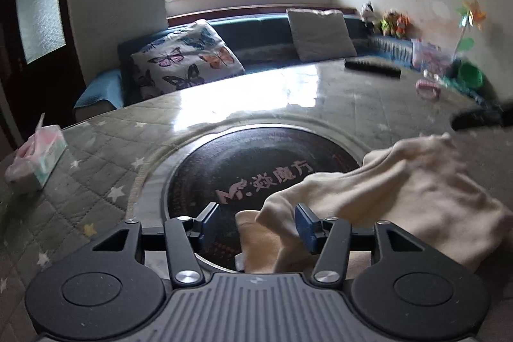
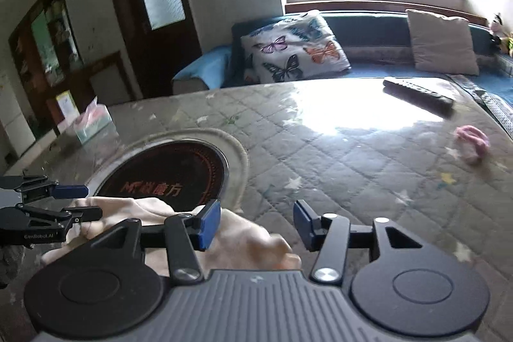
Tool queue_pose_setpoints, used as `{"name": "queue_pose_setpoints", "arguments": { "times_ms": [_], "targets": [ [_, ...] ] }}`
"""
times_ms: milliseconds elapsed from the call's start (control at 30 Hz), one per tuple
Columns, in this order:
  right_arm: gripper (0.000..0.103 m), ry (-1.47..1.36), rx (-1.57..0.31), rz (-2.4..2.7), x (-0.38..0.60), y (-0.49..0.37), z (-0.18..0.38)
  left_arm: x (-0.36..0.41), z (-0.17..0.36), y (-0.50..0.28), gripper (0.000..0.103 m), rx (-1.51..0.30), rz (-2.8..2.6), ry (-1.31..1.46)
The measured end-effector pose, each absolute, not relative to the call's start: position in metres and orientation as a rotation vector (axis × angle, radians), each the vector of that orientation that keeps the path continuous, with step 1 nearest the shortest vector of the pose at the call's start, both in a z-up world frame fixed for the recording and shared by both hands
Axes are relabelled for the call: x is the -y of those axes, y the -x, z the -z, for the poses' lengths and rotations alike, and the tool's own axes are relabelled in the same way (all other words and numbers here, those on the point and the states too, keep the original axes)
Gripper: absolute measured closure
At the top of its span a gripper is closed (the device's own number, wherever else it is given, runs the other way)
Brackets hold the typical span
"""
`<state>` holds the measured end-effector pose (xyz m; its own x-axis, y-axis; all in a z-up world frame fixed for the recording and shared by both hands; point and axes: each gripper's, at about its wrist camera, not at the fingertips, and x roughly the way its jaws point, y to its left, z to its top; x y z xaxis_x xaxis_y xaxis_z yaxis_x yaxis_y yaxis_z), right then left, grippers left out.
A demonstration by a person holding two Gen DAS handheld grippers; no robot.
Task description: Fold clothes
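Table (image 1: pixel 320 92) w/ quilted star-print cover under a glossy clear sheet fills most of both views; behind it a blue sofa (image 1: pixel 256 34) w/ butterfly cushion (image 1: pixel 182 60) and plain cushion (image 1: pixel 320 34). Round dark heater plate (image 1: pixel 243 162) w/ pinkish lettering sits set into the table top.

Cream garment (image 1: pixel 400 201) lies bunched on the table, partly over the plate's near-right edge in the left wrist view; in the right wrist view it's at lower left, just in front of both tools.

Left hand-held gripper (image 1: pixel 258 223): tilted down toward the table, jaws apart. A fold of the cloth lies between them and against the right pad (image 1: pixel 304 226); left pad clear of it, so not pinched. In the right wrist view it comes in from the left edge, fingers spread over the garment.

Right hand-held gripper (image 2: pixel 256 223): also angled down, jaws apart, nothing clamped. Cloth passes under its left finger (image 2: pixel 208 223); right finger over bare table.

Smaller bits: tissue box (image 1: pixel 38 156) at far left, black remote (image 2: pixel 416 95) far side, pink scrunchie (image 2: pixel 471 143) at right.
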<state>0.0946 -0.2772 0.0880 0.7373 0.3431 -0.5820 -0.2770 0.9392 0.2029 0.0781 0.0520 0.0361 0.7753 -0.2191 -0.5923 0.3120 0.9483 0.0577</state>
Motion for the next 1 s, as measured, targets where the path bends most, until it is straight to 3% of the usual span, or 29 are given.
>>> {"name": "queue_pose_setpoints", "arguments": {
  "times_ms": [200, 333, 467, 500, 533, 600, 667, 900, 1000],
  "targets": [
    [0.054, -0.127, -0.724, -0.372, 0.285, -0.049, -0.076, -0.070, -0.042, -0.044, 0.047, -0.656, 0.333, -0.104],
    [0.062, -0.131, -0.767, -0.389, 0.282, -0.026, -0.063, -0.072, -0.032, -0.024, 0.049, -0.701, 0.361, -0.082],
    [0.073, -0.167, -0.785, -0.391, 0.280, -0.017, -0.054, -0.070, -0.020, -0.017, 0.062, -0.742, 0.376, -0.058],
    [0.081, -0.170, -0.789, -0.390, 0.278, -0.017, -0.051, -0.070, -0.018, -0.016, 0.063, -0.742, 0.379, -0.051],
    [0.083, -0.172, -0.791, -0.391, 0.277, -0.015, -0.049, -0.070, -0.019, -0.016, 0.066, -0.738, 0.382, -0.045],
    [0.089, -0.168, -0.780, -0.382, 0.277, -0.012, -0.047, -0.070, -0.019, -0.015, 0.084, -0.738, 0.395, -0.029],
    [0.092, -0.175, -0.775, -0.384, 0.278, -0.010, -0.048, -0.070, -0.018, -0.013, 0.092, -0.733, 0.408, -0.025],
    [0.097, -0.168, -0.673, -0.419, 0.285, 0.012, -0.078, -0.078, -0.047, 0.027, 0.093, -0.600, 0.397, -0.035],
    [0.097, -0.155, -0.694, -0.434, 0.286, 0.021, -0.075, -0.073, -0.034, 0.040, 0.093, -0.649, 0.436, -0.089]
  ]
}}
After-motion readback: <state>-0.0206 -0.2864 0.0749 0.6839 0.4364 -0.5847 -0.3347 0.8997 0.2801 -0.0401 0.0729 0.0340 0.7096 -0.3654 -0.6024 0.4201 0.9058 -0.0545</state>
